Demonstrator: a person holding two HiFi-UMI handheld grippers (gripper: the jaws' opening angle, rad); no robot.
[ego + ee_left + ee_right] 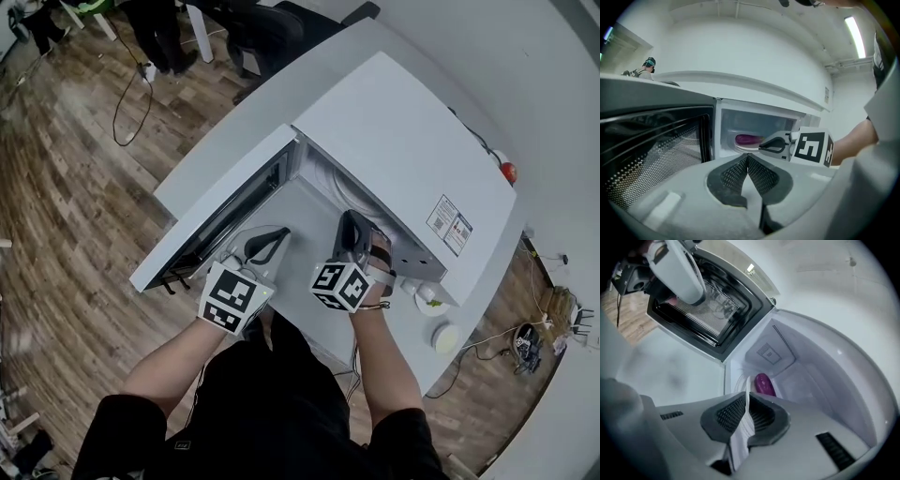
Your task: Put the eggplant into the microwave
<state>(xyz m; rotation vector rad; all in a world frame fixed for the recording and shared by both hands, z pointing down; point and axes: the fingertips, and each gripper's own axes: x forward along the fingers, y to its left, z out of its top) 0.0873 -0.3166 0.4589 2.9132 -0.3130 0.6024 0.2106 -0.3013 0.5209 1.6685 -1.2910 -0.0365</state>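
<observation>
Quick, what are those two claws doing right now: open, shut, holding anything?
Left gripper: closed, holding nothing.
Right gripper: closed on the rim of the white plate that carries the eggplant, in the microwave.

Left tongs tip to tip, empty, before open microwave, purple eggplant inside, right tongs just beside it.
</observation>
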